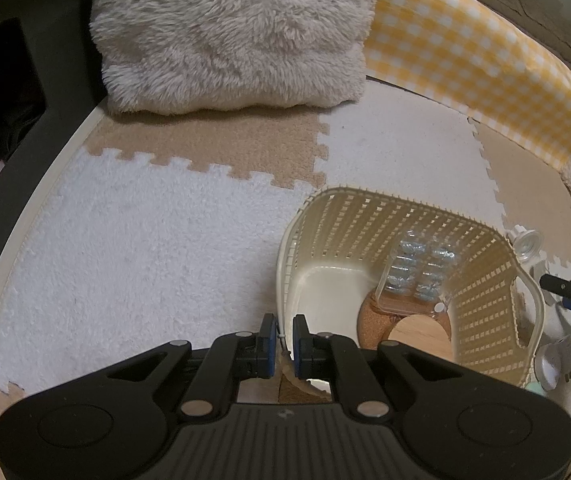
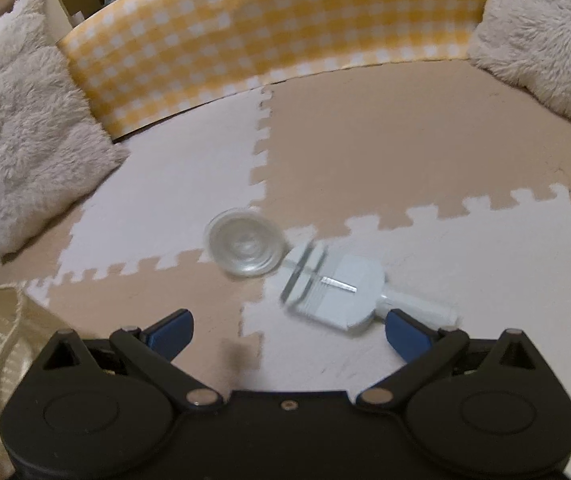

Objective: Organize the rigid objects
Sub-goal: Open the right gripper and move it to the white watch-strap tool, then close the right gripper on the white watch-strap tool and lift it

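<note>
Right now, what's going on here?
A person is tidying small items into a basket on the foam mat. The left gripper is shut on the basket's rim, steadying it. The right gripper, jaws open, points at a clear disc and a white handled tool lying on the mat outside the basket.

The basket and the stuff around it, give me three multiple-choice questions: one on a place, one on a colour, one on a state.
1. Where does the clear round piece lie?
A. In the basket
B. On the floor mat beside the white tool
C. On a cushion

2. What colour is the checked panel?
A. Yellow and white
B. Blue and white
C. Red and black

3. How does the left gripper stand?
A. Wide open over the mat
B. Out of view
C. Shut on the basket rim

Answers: 1 B, it lies on the mat next to the white tool. 2 A, yellow checks show. 3 C, the jaws pinch the rim.
</note>
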`<state>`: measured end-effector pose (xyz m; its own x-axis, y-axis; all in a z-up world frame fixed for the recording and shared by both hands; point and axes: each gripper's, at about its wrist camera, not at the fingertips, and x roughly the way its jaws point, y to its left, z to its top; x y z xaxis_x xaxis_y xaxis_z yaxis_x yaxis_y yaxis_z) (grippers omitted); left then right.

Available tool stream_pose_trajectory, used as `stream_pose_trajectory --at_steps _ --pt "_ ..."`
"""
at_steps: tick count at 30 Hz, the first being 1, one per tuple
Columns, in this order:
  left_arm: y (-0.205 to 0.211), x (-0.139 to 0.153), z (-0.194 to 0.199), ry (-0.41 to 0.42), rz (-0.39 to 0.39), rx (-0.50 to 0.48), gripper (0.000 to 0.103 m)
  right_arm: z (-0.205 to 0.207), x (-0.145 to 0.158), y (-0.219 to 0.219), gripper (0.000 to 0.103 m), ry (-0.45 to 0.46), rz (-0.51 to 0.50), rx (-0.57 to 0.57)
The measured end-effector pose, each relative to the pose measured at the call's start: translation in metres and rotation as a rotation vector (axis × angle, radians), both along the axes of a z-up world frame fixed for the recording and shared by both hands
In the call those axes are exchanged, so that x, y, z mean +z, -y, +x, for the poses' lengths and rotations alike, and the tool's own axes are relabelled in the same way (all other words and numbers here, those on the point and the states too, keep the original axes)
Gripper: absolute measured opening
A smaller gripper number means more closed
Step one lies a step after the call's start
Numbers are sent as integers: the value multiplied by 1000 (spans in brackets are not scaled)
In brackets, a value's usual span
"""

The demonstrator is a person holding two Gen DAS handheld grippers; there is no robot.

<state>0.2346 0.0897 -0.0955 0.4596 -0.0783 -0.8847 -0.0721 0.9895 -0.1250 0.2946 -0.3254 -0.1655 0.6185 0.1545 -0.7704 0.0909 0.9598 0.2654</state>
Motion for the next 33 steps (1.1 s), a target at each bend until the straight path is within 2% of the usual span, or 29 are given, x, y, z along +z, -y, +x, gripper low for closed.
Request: stream_pose_trajectory --at_steps 5,8,14,21,27,28,32,33 --pt "0 0 0 0 0 0 9 10 -5 3 102 17 -48 -7" --pt "0 0 0 0 -1 1 9 13 -8 -2 95 8 -105 11" --pt "0 -1 1 -1 -5 2 9 13 -5 -8 90 -28 -168 111" --pt "0 -1 1 -1 -5 2 9 7 2 -12 87 -69 -218 307" --pt "0 -1 1 -1 -5 2 9 5 0 -21 85 -85 -266 345" --pt "0 -1 1 -1 -5 2 9 5 -1 -21 84 -89 -277 343" --pt "0 -1 1 -1 -3 1 9 5 -6 -23 66 -120 -348 344" --pt "0 -1 1 -1 -2 1 9 5 -6 -22 66 -122 -350 346"
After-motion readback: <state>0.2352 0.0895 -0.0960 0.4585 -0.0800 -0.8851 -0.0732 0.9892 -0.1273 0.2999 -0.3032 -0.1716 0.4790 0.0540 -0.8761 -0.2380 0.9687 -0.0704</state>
